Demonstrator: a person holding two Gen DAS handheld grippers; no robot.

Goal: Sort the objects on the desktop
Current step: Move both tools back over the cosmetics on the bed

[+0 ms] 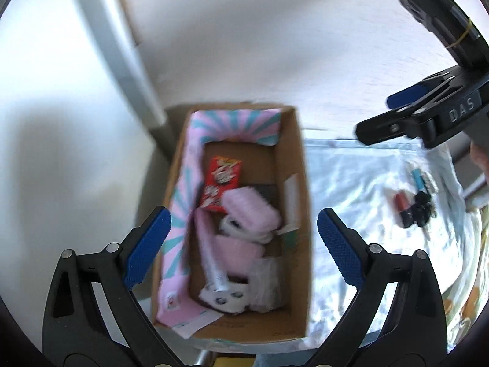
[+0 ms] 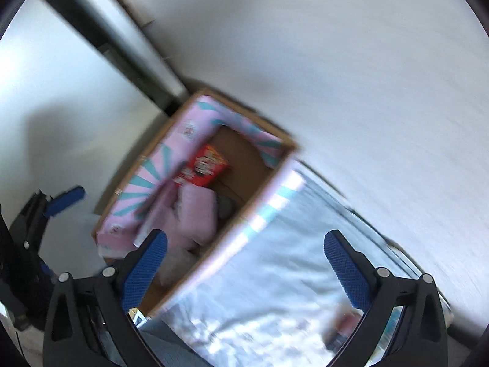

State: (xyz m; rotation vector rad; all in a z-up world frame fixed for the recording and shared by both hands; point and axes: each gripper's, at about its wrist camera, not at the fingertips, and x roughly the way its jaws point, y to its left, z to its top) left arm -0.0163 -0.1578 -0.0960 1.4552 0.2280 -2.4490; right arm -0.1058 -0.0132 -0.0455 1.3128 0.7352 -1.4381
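Left tool (image 1: 243, 247) is hanging wide open at the bottom of its frame, holding nothing, over a cardboard box (image 1: 298, 183) sitting at centre. Inside the box are lying a red snack packet (image 1: 221, 183) and pink items (image 1: 252, 214) — blurred. Right of the box, a silvery sheet (image 1: 351, 183) is carrying small dark objects (image 1: 412, 205) at the right edge. Right tool (image 2: 246, 267) is gaping wide too — empty, low in its frame, above the box's edge and the sheet.
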